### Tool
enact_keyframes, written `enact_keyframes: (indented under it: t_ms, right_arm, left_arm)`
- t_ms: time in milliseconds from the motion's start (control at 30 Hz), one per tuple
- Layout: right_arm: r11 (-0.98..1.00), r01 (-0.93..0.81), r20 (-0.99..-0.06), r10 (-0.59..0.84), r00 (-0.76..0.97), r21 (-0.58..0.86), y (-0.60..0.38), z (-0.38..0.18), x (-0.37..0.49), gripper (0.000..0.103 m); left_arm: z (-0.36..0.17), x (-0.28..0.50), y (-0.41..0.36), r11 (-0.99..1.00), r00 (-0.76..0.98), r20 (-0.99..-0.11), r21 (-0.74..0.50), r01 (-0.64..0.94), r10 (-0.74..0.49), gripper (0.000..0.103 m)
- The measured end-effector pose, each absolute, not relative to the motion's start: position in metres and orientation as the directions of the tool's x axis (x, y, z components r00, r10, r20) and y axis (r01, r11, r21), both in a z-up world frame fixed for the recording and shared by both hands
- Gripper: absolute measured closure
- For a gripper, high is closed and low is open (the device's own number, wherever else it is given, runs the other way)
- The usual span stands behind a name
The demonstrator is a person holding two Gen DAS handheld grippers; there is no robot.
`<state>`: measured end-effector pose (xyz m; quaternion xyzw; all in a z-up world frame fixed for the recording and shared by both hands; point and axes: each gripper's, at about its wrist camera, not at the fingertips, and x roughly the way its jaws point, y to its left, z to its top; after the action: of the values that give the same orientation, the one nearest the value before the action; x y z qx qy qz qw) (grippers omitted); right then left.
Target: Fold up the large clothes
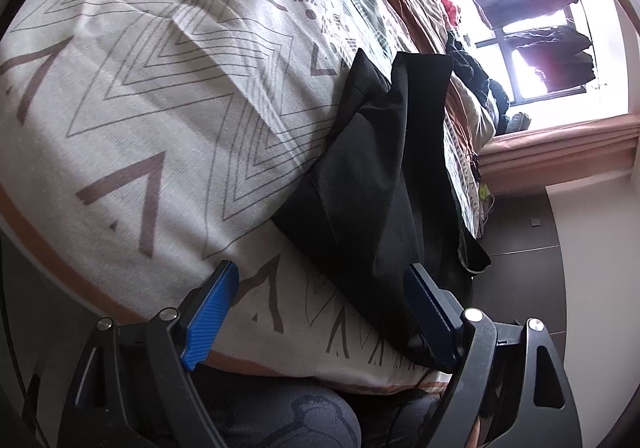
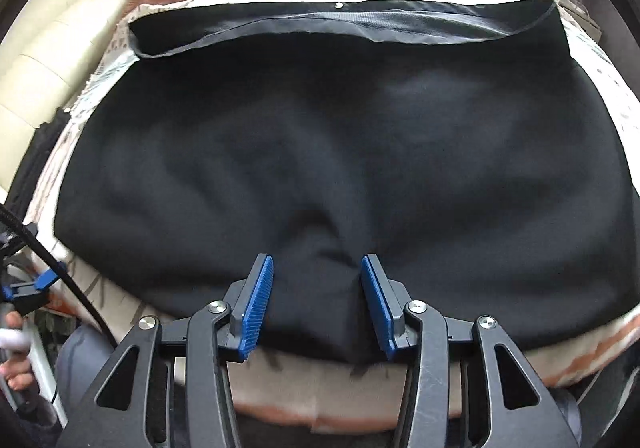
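Evidently the right gripper (image 2: 317, 268) straddled the black fabric garment's (image 2: 344, 152) bunched hem unclamped – left gripper (image 1: 324, 276) splayed empty beside it – risking a shallow, slipping pinch.

Black garment (image 2: 320, 152) on a cream bedsheet (image 1: 132, 96) with grey-brown zigzags and chevrons; blue pads (image 2: 258, 308) on black grippers.

A: Any lettering on the cream bedsheet with grey-brown chevron print (image 1: 160, 108)?

B: None, only pattern.

A: The black fabric garment (image 2: 320, 148)?

B: No label, brand or number legible in either view.
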<state>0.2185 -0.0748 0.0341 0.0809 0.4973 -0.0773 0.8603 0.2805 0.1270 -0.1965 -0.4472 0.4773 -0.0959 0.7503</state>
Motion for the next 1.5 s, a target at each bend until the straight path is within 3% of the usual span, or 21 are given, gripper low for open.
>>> enact_keyframes:
  t_ms: [667, 1133, 1333, 1500]
  right_arm:
    - [0.970, 0.242, -0.897, -0.093, 0.431, 0.015, -0.132, 0.019, 0.397, 0.060]
    - [0.958, 0.285, -0.888, -0.168, 0.428, -0.044, -0.168, -0.020, 0.513, 0.063]
    - [0.959, 0.281, -0.881, -0.111, 0.459, 0.026, -0.170, -0.015, 0.517, 0.063]
    - [0.966, 0.246, -0.843, -0.073, 0.533, 0.072, -0.168, 0.004, 0.474, 0.063]
  left_arm:
    - [-0.198, 0.288, 0.135, 0.520, 0.559, -0.618, -0.780, -0.347, -0.553, 0.018]
    - [-0.201, 0.294, 0.143, 0.514, 0.563, -0.626, -0.774, -0.370, -0.539, 0.018]
    - [-0.203, 0.290, 0.143, 0.473, 0.567, -0.601, -0.797, -0.375, -0.563, 0.018]
    - [-0.213, 0.288, 0.142, 0.402, 0.570, -0.552, -0.834, -0.378, -0.609, 0.030]
